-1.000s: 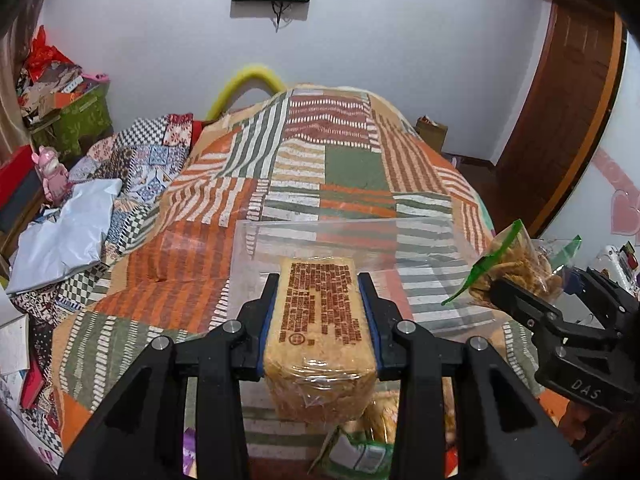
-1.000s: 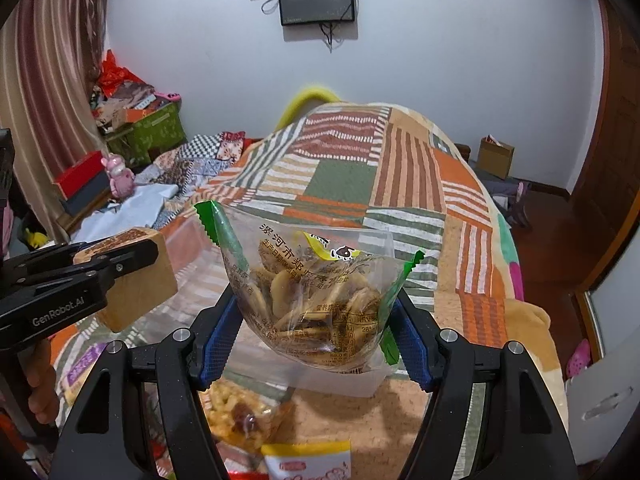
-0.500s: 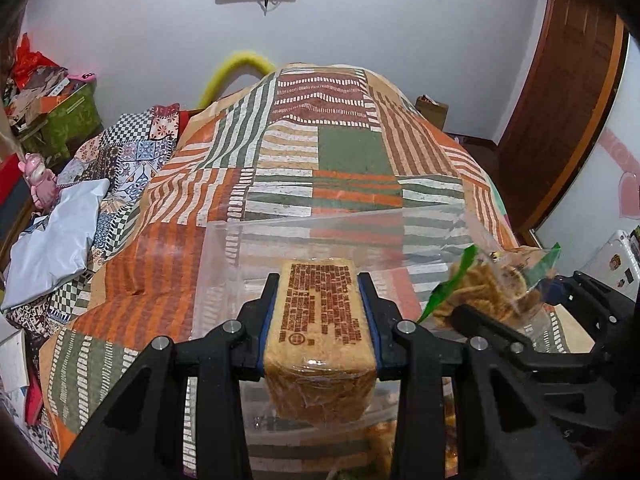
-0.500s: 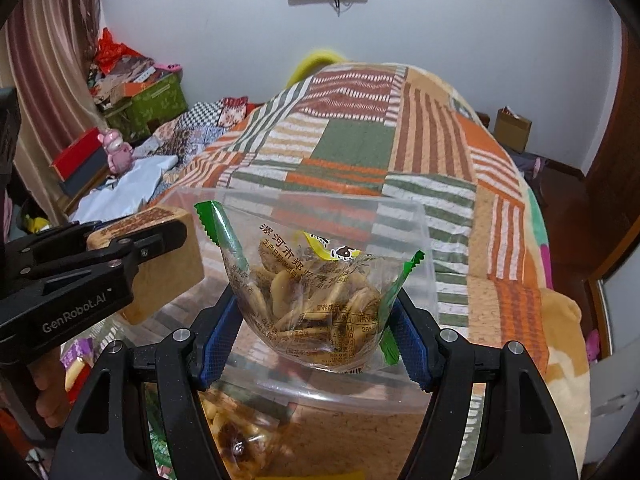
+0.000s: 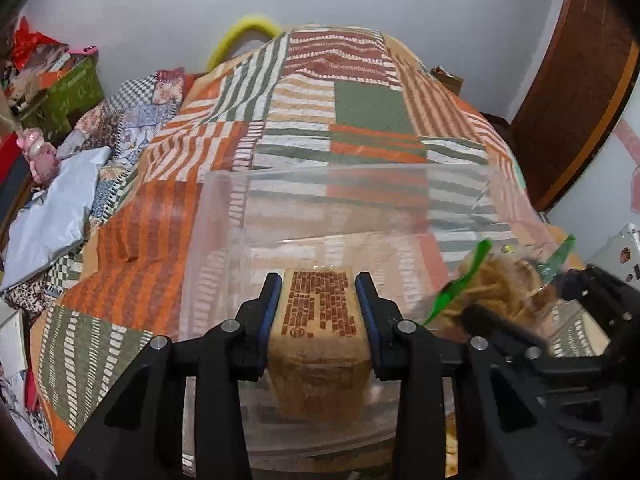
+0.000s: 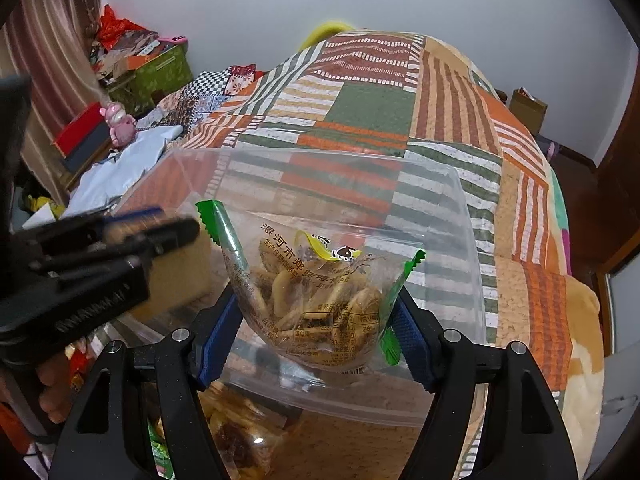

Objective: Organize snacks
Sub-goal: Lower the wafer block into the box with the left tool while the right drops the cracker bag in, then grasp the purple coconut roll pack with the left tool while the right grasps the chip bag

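My left gripper (image 5: pixel 318 320) is shut on a tan wrapped snack block (image 5: pixel 320 312) with brown print, held over the near side of a clear plastic bin (image 5: pixel 360 184) on the bed. My right gripper (image 6: pixel 314 344) is shut on a clear bag of chips (image 6: pixel 316 292) with green edges, held over the same bin (image 6: pixel 468 264). In the left wrist view the chip bag (image 5: pixel 500 284) and right gripper show blurred at the right. In the right wrist view the left gripper (image 6: pixel 120 240) and its block show blurred at the left.
The bin stands on a patchwork quilt (image 5: pixel 360 108) in orange, green and white. More snack packs (image 6: pixel 232 436) lie below the near bin wall. Clutter, a pink toy (image 6: pixel 118 124) and a green box (image 6: pixel 160 68) sit left of the bed. A wooden door (image 5: pixel 576 80) is at the right.
Both grippers have moved forward and down toward the clear bin with their snacks still held. The bin now fills much more of both views.
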Available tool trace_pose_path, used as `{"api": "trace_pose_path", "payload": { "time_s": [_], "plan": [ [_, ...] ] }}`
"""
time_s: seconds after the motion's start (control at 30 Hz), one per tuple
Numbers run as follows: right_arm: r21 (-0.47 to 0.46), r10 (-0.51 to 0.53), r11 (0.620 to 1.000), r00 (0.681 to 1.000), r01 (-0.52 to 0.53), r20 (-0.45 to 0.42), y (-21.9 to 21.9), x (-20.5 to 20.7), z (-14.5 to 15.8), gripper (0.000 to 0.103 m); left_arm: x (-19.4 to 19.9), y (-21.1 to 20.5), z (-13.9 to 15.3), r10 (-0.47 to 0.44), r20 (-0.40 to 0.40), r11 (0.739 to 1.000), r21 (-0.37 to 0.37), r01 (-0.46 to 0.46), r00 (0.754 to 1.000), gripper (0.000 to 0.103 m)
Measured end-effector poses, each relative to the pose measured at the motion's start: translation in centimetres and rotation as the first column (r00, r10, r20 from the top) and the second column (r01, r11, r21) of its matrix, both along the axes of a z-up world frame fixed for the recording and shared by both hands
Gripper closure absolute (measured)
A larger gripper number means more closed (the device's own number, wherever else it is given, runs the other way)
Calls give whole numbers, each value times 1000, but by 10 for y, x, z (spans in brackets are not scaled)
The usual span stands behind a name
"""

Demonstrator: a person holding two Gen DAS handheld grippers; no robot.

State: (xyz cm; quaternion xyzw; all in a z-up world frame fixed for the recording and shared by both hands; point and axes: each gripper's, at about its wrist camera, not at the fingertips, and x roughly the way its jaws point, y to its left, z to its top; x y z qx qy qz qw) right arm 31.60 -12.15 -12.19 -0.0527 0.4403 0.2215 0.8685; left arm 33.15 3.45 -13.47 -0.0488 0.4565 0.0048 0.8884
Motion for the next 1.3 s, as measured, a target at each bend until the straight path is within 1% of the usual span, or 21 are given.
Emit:
{"api": "trace_pose_path", "payload": {
  "time_s": [0.27,0.37,0.5,0.57,0.67,0.73,0.83,0.9,0.97,1.03,1.1,1.3],
  "plan": [
    [18,-13,1000,1000,13,-14,-4,-1,3,29,-12,1,7,-9,18,1000,5,9,1000,66],
    [9,-17,1000,1000,17,11,-5,-6,8,29,-20,1,15,-10,34,1000,4,10,999,63],
    [12,-9,1000,999,9,39,-5,-15,18,29,-31,1,27,-13,54,1000,5,12,998,63],
    [6,-7,1000,997,7,71,-5,-22,27,29,-40,2,35,-13,70,1000,2,13,997,63],
    [5,-5,1000,993,4,121,-7,-36,40,29,-55,3,48,-9,99,1000,0,9,995,56],
    [9,-4,1000,989,2,148,-9,-46,50,29,-66,3,56,-9,116,1000,5,8,993,54],
    [34,-13,999,982,7,186,-18,-63,64,24,-83,4,68,-14,132,1000,10,13,991,50],
    [47,-20,999,979,10,205,-23,-72,71,23,-95,6,75,-10,143,1000,4,9,990,43],
    [56,-28,998,975,15,221,-30,-83,77,22,-109,8,81,-9,156,1000,0,10,988,41],
    [62,-32,998,972,18,232,-36,-93,80,21,-121,10,83,-10,161,1000,5,9,987,39],
    [60,-40,998,968,26,246,-43,-104,82,21,-133,13,83,-5,158,1000,7,4,987,34],
    [40,-62,998,963,53,263,-62,-125,77,20,-160,25,73,3,126,1000,15,-5,992,33]
  ]
}}
